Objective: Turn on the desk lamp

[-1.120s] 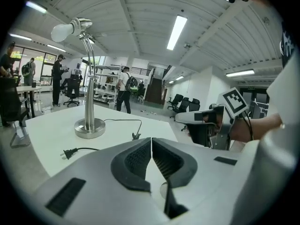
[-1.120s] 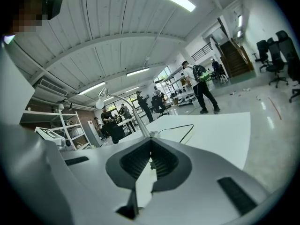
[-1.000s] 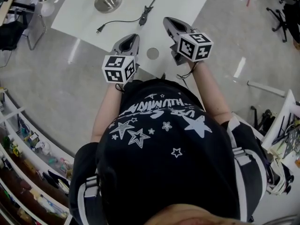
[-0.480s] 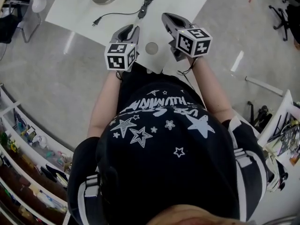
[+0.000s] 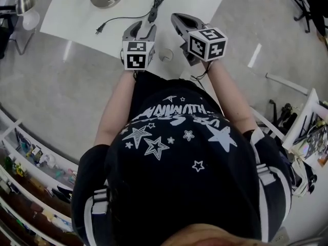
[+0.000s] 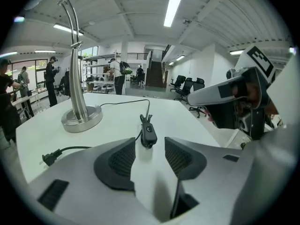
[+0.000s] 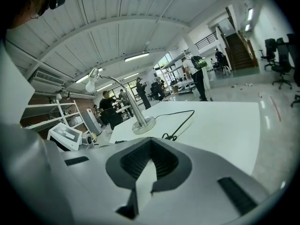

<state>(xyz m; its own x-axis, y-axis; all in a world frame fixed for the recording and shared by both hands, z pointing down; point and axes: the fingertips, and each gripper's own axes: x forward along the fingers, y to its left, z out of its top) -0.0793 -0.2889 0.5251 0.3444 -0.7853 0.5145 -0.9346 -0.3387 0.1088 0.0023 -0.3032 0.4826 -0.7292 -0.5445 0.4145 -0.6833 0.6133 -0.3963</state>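
Black switch [image 6: 149, 135] lies at 12 o'clock, just beyond the left gripper [image 6: 150, 149], whose jaws have just been opening and stand apart, empty. I judge it best to square up on the switch before pressing. The right gripper [image 7: 150, 149] has its jaws together; lamp [image 6: 77, 93] at 10 o'clock.

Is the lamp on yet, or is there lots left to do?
Not yet. Done: the left gripper is lined up on the cord's switch, its jaws have just opened, nothing gripped. In hand: nothing; the right gripper is shut, empty. Left: press the switch. The plug lies loose on the table, so the lamp probably needs plugging in too.
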